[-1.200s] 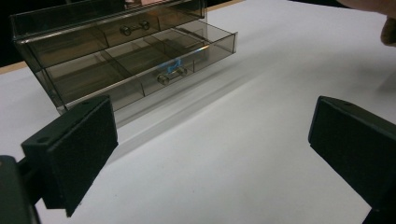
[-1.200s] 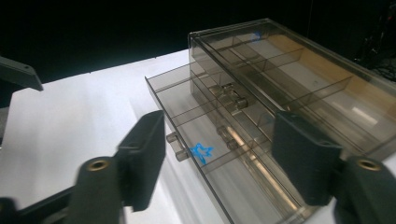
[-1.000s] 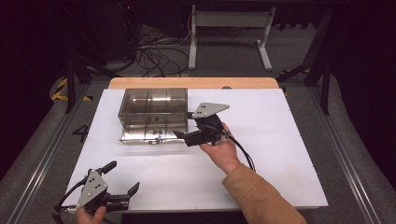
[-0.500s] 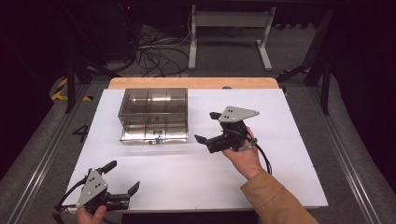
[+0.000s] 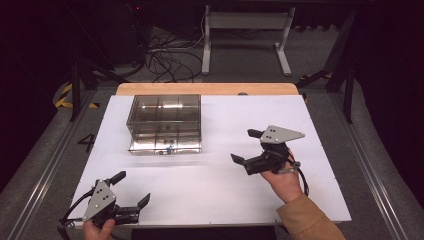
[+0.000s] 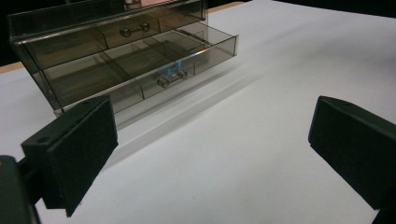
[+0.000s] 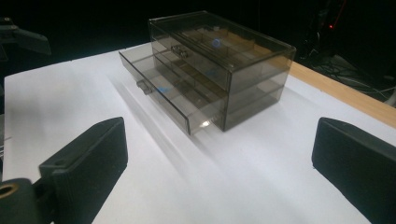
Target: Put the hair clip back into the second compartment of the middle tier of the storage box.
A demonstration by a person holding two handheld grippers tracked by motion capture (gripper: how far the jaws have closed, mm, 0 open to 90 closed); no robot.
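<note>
High view, lower left: the left gripper (image 5: 134, 189) is held by a hand (image 5: 97, 231) at the bottom edge of the frame, above the white table (image 5: 215, 190); its jaws stand wide apart with nothing between them.
High view, centre left: a smoky transparent drawer box (image 5: 165, 122) stands on the table, near the far wooden edge; its lower drawer (image 5: 165, 147) is pulled out a little toward the bottom of the frame.
High view, right of centre: the right gripper (image 5: 246, 146) is held by the right hand (image 5: 285, 177), well apart from the box; jaws wide, holding nothing.
Left gripper view, upper left: the box, lower drawer handle (image 6: 169, 79) visible.
Right gripper view, upper centre: the box, drawer open toward the left.
</note>
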